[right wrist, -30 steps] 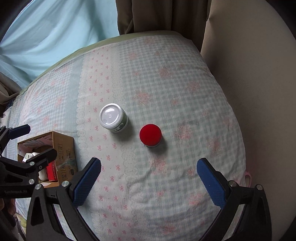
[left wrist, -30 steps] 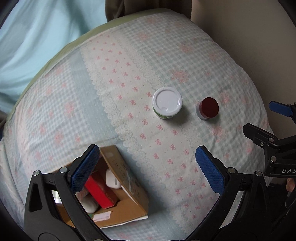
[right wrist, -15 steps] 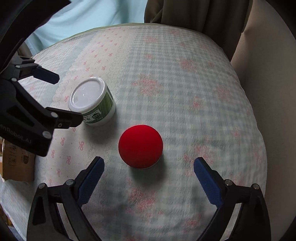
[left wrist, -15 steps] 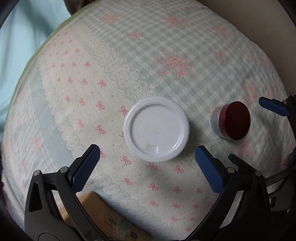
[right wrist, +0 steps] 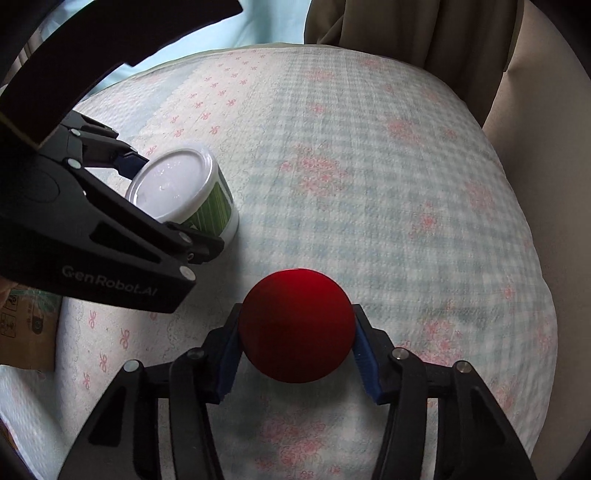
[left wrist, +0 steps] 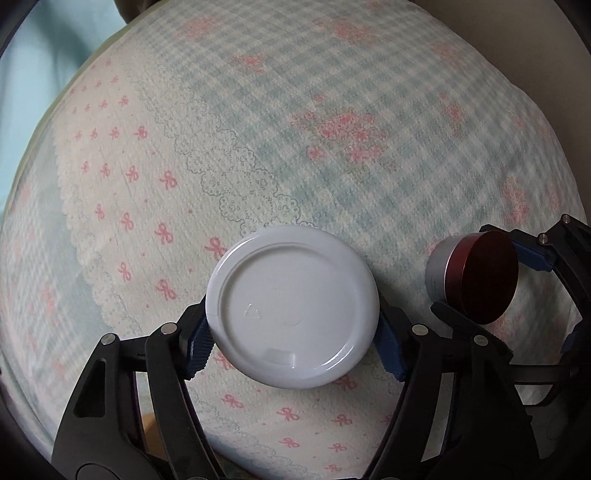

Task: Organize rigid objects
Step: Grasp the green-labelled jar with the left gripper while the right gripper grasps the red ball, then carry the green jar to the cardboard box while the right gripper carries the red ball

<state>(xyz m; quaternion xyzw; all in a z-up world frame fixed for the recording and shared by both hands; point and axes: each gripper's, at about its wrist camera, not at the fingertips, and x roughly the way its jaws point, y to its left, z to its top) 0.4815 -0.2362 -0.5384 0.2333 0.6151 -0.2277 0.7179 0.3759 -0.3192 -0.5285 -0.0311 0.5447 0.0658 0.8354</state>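
A white-lidded tub (left wrist: 292, 307) with a green label stands on the patterned bedcover (left wrist: 295, 129). My left gripper (left wrist: 293, 341) is shut on it, blue pads against its sides; the tub also shows in the right wrist view (right wrist: 184, 192). A small silver jar with a red lid (right wrist: 295, 328) stands to its right. My right gripper (right wrist: 297, 352) is shut on that jar, pads on both sides. The jar also shows at the right edge of the left wrist view (left wrist: 476, 277), between the right gripper's fingers.
A cardboard box (right wrist: 26, 332) sits at the left edge of the right wrist view, mostly hidden behind the left gripper. A beige wall (right wrist: 546, 110) borders the bed on the right, and dark curtains (right wrist: 388, 26) hang at the back.
Both grippers moved in and down over their objects and closed: the left on the white-lidded tub, the right on the red-lidded jar. The box has dropped out of the left view.
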